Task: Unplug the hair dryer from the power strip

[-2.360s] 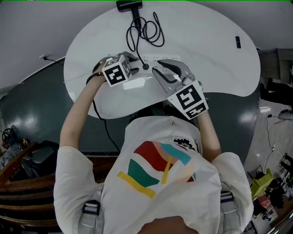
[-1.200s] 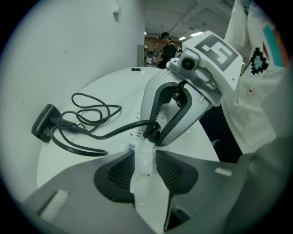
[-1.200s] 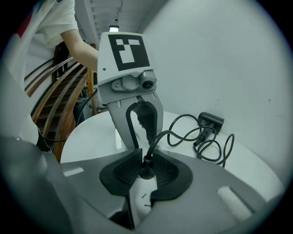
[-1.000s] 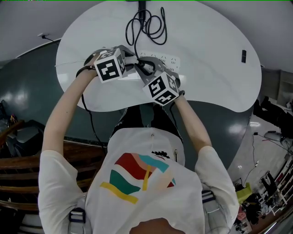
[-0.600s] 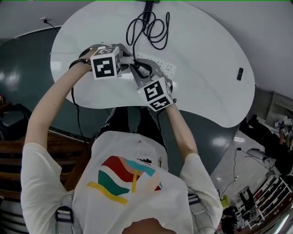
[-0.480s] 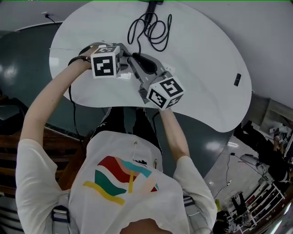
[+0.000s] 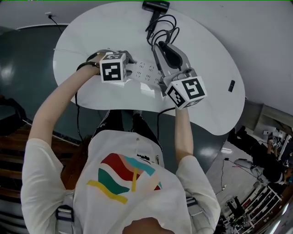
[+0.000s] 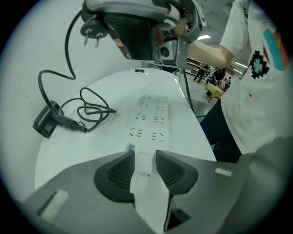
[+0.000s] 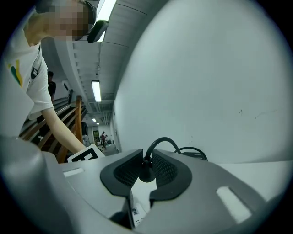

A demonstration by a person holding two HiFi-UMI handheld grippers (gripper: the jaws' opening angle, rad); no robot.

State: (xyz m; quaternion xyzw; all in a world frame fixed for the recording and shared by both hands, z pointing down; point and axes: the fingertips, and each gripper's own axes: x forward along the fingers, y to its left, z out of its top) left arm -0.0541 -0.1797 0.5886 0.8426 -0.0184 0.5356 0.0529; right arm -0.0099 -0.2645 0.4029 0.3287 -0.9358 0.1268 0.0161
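Note:
A white power strip [image 7: 145, 71] lies on the white table [image 7: 206, 96]. My left gripper [image 7: 129, 69] is shut on its near end; in the left gripper view the pads [image 8: 170, 170] squeeze the power strip [image 8: 150, 119] from both sides. My right gripper [image 7: 164, 47] hangs above the table, shut on the black plug [image 9: 146, 173]. The plug [image 8: 89, 30] has its two prongs bare in the air, clear of the sockets. Its black cord [image 7: 164, 28] loops back to the black hair dryer [image 7: 155, 5] at the table's far edge.
A small dark object [image 7: 232, 86] lies near the table's right edge. The strip's own cable [image 7: 77, 107] drops off the near-left edge past my left arm. Dark floor surrounds the table, with clutter at the lower right.
My right gripper has risen up and to the right from the strip with the plug in its jaws, drawing the cord along. My left gripper has kept its hold on the strip.

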